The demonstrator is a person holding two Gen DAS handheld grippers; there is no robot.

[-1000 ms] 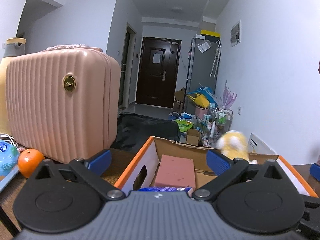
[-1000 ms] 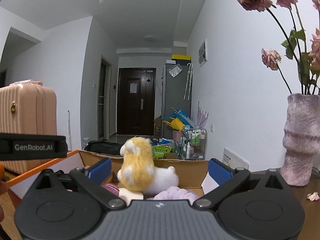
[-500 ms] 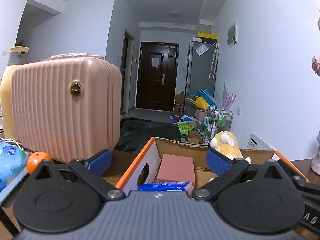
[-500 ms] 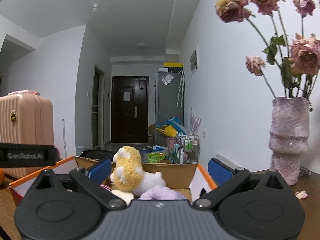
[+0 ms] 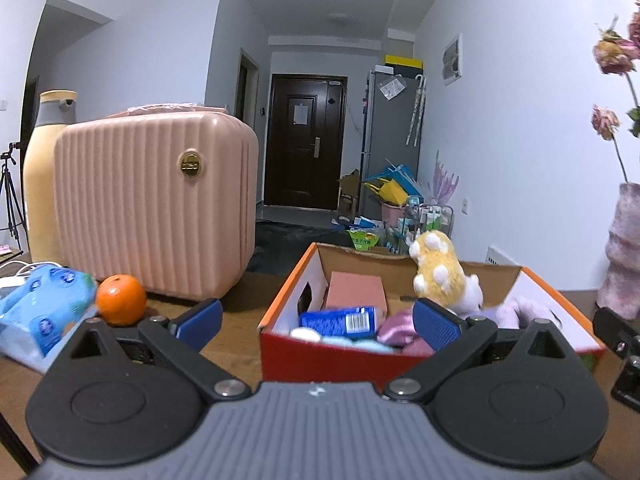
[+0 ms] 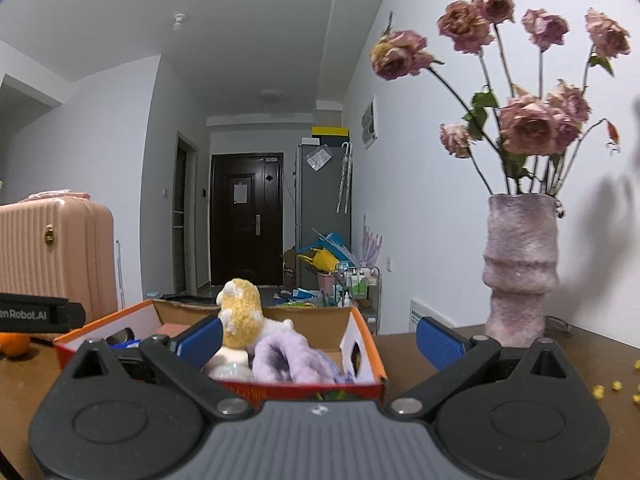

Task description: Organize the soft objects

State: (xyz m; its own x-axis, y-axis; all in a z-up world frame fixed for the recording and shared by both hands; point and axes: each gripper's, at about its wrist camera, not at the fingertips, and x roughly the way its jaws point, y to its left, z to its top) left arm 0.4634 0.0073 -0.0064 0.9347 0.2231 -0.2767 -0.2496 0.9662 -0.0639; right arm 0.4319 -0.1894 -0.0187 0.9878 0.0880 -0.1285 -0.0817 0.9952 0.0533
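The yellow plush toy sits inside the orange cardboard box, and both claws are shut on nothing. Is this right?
Not quite: the yellow plush toy is in the orange cardboard box, but the left claw and right claw are open, as each wrist view shows.

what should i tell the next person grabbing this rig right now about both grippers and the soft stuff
Left gripper: open, holding nothing, facing the box from outside it.
Right gripper: open, holding nothing, near the box's right end.
Orange cardboard box on the wooden table already holds the yellow plush toy, a lilac soft item, a pink block and a blue tube.
Outside the box, on the table to the left: a blue soft pack and an orange.
Left to do, likely: move the blue pack into the box; the left gripper is nearer it.
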